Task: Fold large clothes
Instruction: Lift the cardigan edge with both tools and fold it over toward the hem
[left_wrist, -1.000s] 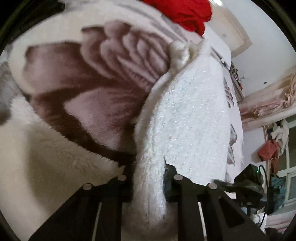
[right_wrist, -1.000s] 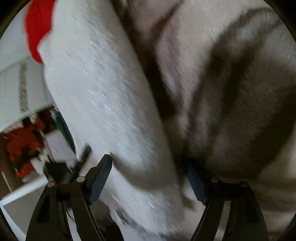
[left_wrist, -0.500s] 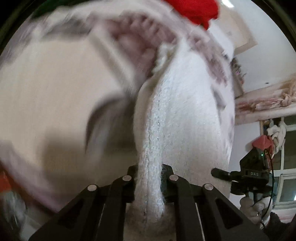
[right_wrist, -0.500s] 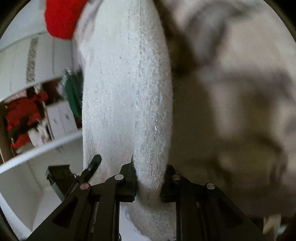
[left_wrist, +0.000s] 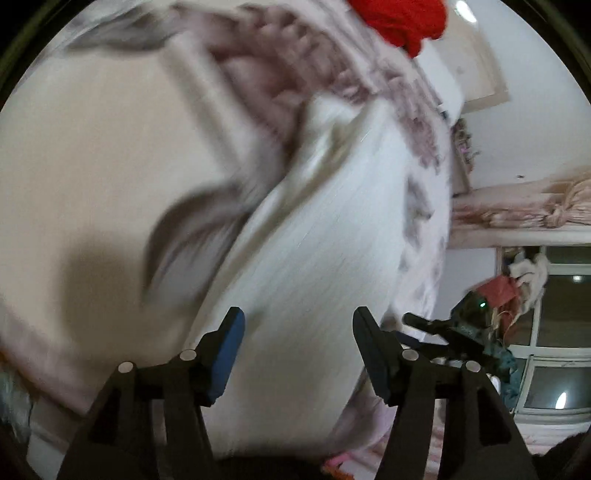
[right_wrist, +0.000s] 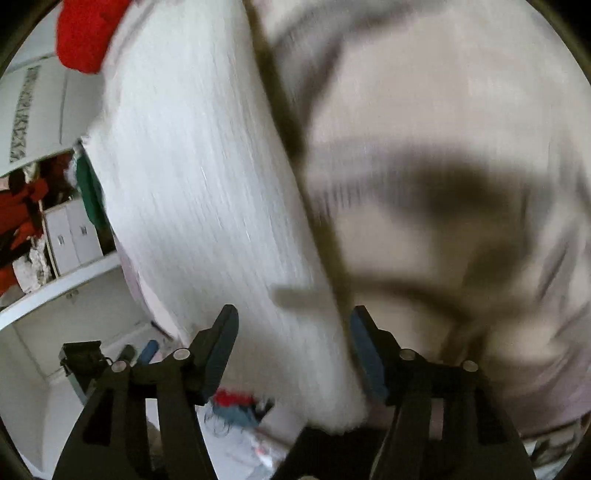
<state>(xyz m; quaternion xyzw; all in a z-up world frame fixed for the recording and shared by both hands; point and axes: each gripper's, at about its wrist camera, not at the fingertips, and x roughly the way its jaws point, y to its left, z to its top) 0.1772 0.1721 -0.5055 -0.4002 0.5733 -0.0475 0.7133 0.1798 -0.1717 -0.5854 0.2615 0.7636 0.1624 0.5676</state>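
White knit garment (left_wrist: 314, 258) | both hand-held grippers (left_wrist: 297, 350) (right_wrist: 293, 347) opening, released | window (left_wrist: 554, 350) left view only

One white knitted garment (left_wrist: 314, 266), one patterned fleece blanket (left_wrist: 92, 155), one red garment (left_wrist: 402, 18) at the far end, two grippers, left gripper (left_wrist: 297, 350), right gripper (right_wrist: 293, 347), each with two fingers

A home bedroom: plush floral blanket (left_wrist: 110, 155), tied-back curtains (left_wrist: 535, 214), window (left_wrist: 554, 354), white cupboards (right_wrist: 70, 236).
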